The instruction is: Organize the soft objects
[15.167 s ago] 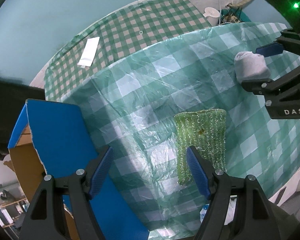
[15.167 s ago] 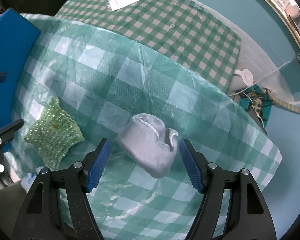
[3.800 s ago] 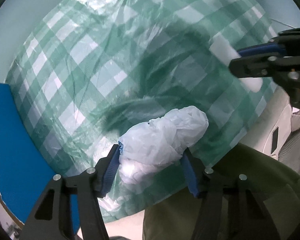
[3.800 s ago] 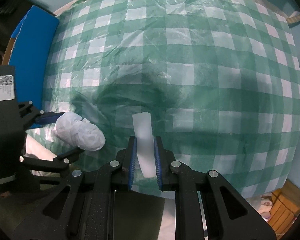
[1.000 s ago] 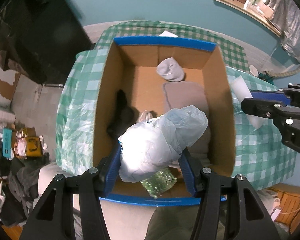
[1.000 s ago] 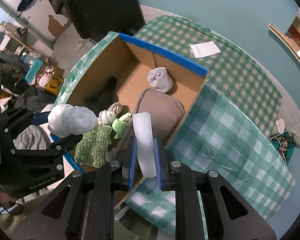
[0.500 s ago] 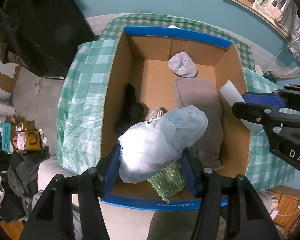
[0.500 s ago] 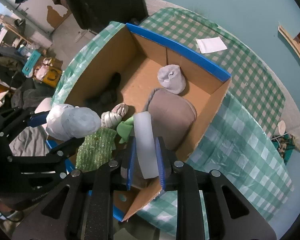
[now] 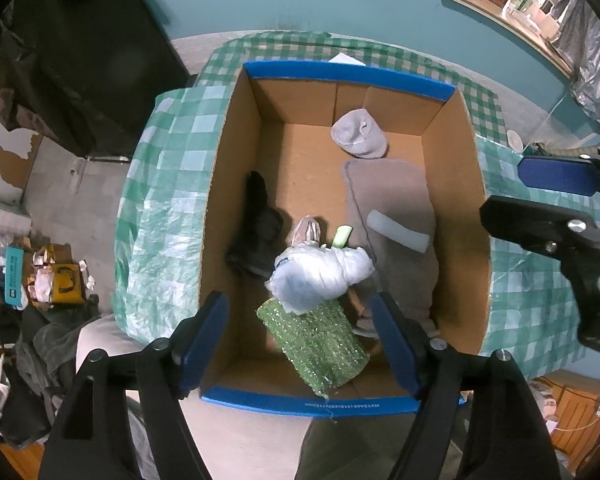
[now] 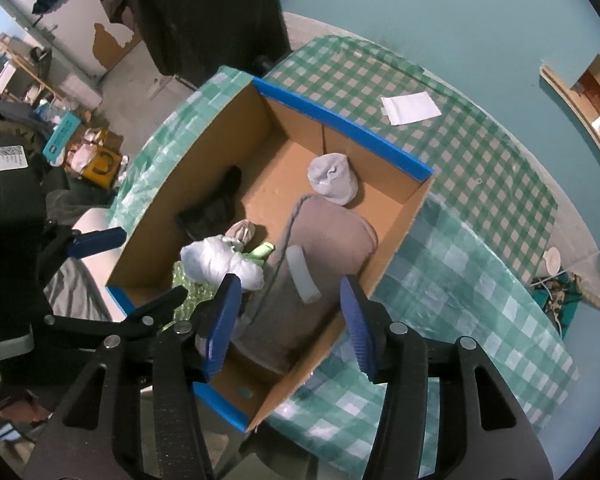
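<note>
Left wrist view: your left gripper [image 9: 300,340] is now open and empty, fingers spread wide at the bottom of the frame. Half a second ago it was clamped on the white bag [image 9: 320,274]; that bag now lies in the box [image 9: 348,76], centre frame, resting on the upper edge of the green sponge [image 9: 318,344] and touching the grey cushion [image 9: 392,224] on its right. The white foam strip [image 9: 396,231] lies across the cushion, right of centre. The grey sock [image 9: 359,134] sits at the far end of the box, upper centre; a dark cloth [image 9: 256,232] lies along the left wall. The right gripper [image 9: 540,196] enters at the right edge over the box rim; from here you cannot tell much beyond a gap between its pads.

Right wrist view: your right gripper [image 10: 290,320] is open too, nothing between the fingers. It was pinching the strip [image 10: 302,274] a moment back; the strip is now on the cushion [image 10: 320,240], just above the fingers in the frame. The bag [image 10: 220,264] is left of centre, sponge [image 10: 190,288] partly hidden under it. The left gripper [image 10: 140,272] sits at lower left, open.

Both drops are done. Judging by what is visible, every soft item is in the box; only a paper [image 10: 410,108] shows on the checked cloth [image 10: 480,240], upper right. Pull both grippers clear and check for leftovers.
</note>
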Available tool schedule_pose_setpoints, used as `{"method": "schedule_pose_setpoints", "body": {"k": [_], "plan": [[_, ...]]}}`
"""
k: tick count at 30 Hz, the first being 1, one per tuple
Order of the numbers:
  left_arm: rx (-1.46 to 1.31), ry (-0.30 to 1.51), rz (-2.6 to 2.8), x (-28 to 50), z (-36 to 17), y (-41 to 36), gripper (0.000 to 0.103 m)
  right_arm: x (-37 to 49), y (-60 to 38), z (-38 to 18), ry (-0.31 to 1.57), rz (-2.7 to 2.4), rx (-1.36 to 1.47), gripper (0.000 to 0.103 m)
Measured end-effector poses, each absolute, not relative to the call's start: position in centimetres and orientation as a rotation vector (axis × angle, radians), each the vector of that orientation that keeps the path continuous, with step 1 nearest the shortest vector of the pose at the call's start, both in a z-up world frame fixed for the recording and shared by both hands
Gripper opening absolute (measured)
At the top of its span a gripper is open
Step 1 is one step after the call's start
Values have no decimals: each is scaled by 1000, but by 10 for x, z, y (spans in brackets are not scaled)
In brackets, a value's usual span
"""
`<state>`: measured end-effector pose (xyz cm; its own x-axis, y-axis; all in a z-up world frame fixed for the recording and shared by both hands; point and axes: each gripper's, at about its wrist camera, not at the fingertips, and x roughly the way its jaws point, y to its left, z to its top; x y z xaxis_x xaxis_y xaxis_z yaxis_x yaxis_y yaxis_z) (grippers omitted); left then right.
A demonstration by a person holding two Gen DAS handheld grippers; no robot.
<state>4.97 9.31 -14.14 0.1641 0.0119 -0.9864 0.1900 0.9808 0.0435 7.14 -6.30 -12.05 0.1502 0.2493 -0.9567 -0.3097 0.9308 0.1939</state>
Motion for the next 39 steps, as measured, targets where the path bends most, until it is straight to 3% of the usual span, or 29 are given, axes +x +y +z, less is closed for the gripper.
{"method": "schedule_pose_setpoints", "body": {"k": [21, 24, 39], "plan": [[109, 1218, -154, 30, -35, 79, 82, 42, -124, -16, 1136, 264, 54, 61], [112, 1167, -166, 25, -17, 73, 87, 36, -129, -3, 1105, 246, 44, 64], [164, 1033, -171, 2, 22, 49, 89, 8, -150, 24, 1042, 210, 39, 70]]}}
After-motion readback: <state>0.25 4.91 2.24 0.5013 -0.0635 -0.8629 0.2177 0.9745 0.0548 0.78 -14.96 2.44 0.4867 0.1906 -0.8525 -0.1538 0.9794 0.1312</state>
